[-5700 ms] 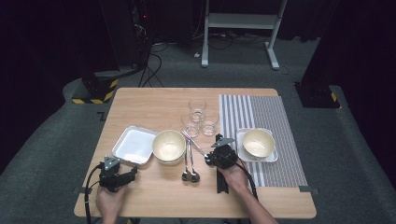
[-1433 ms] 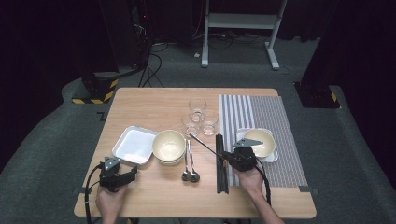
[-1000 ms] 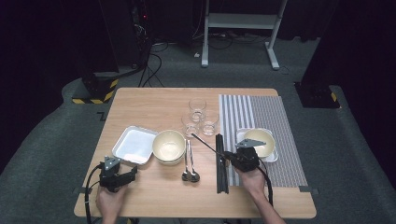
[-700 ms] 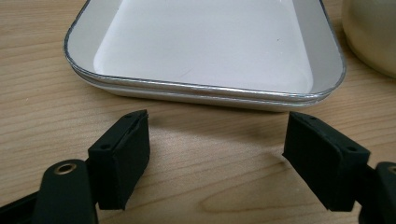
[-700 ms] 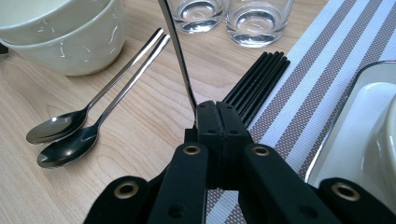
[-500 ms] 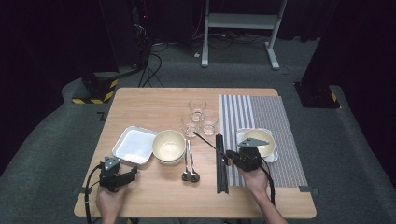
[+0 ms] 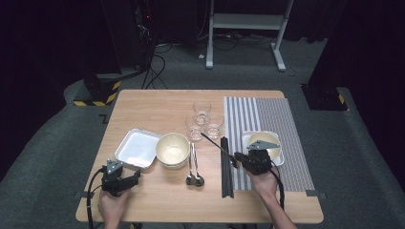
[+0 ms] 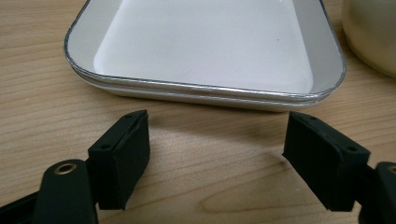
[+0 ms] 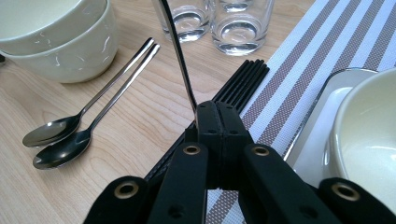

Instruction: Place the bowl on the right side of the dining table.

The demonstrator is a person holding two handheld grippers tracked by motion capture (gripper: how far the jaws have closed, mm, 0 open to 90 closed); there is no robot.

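My right gripper (image 7: pixel 235 157) (image 9: pixel 217 112) is shut on one thin black chopstick (image 7: pixel 215 144) (image 9: pixel 180 56), which slants up and left toward the glasses. It hovers at the left edge of the striped mat (image 7: pixel 277 114), beside the bundle of black chopsticks (image 7: pixel 227 174) (image 9: pixel 243 79) lying on the table. My left gripper (image 7: pixel 129 177) (image 8: pixel 217 140) rests near the front left of the table. Its jaws stand wide open with nothing between them, just short of the white square tray (image 7: pixel 138 148) (image 8: pixel 205 51).
Cream bowls (image 7: pixel 173 149) (image 9: pixel 56 37) sit stacked beside the white tray, with two spoons (image 7: pixel 193 164) (image 9: pixel 88 126) to their right. Three glasses (image 7: pixel 203 119) (image 9: pixel 238 23) stand behind. Another cream bowl (image 7: pixel 274 151) (image 9: pixel 369 140) sits in a small tray on the mat.
My right gripper has shifted right, from over the chopstick bundle toward the bowl on the mat, carrying the chopstick. The left gripper has stayed put.
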